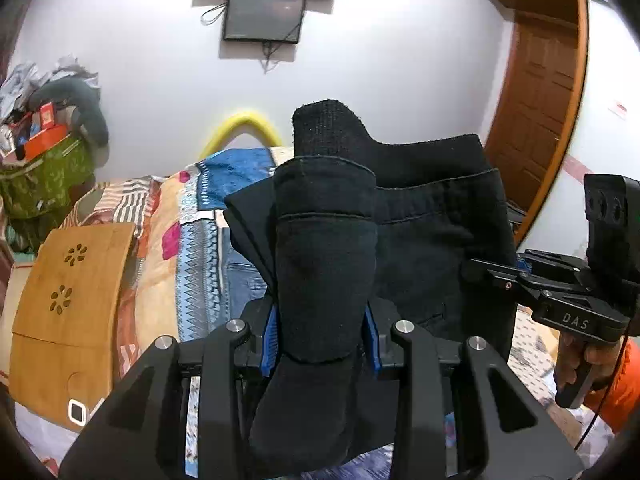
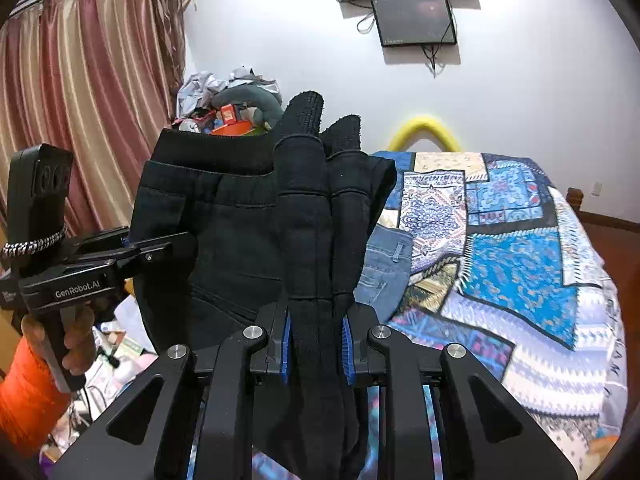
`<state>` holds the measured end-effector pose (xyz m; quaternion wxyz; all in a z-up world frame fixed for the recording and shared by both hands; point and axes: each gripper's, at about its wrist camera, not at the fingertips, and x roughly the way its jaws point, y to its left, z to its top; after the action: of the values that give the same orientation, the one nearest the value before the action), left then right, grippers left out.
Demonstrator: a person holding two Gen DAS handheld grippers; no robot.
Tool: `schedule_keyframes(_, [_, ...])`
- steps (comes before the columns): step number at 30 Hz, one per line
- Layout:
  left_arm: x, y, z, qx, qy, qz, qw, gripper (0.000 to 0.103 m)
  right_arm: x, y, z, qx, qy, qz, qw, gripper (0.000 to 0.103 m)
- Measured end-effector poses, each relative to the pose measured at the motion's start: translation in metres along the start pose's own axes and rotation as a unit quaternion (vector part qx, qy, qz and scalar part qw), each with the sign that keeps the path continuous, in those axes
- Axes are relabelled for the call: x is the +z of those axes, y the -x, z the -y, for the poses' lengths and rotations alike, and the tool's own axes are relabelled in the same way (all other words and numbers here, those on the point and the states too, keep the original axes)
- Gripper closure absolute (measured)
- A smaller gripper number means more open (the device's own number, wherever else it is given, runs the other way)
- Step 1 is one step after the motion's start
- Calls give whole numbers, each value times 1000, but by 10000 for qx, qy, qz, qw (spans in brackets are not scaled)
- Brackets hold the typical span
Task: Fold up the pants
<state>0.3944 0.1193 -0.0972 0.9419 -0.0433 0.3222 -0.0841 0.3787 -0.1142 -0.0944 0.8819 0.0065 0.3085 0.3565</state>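
Note:
A pair of black pants (image 1: 424, 232) hangs in the air above the bed, held up by both grippers. In the left wrist view my left gripper (image 1: 320, 336) is shut on a bunched, folded edge of the cloth, which fills the gap between the blue pads (image 1: 269, 340). My right gripper (image 1: 492, 276) comes in from the right and clamps the waistband side. In the right wrist view the right gripper (image 2: 316, 344) pinches several layers of the black pants (image 2: 224, 232), and the left gripper (image 2: 160, 248) grips them from the left. A hand in an orange sleeve (image 2: 28, 392) holds its handle.
Below lies a bed with a patchwork quilt (image 2: 512, 248) and blue jeans (image 2: 384, 264) on it. A wooden lap table (image 1: 72, 300) sits at the left. Clutter (image 2: 232, 108) is piled by the curtains (image 2: 80, 100). A brown door (image 1: 536, 112) stands at the right.

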Motion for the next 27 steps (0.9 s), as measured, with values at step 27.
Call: schedule_keyframes(27, [-27,-262,-100,749,720,-1866,9769,62,-7,-216,78,-804,-312,-1682,9820,83])
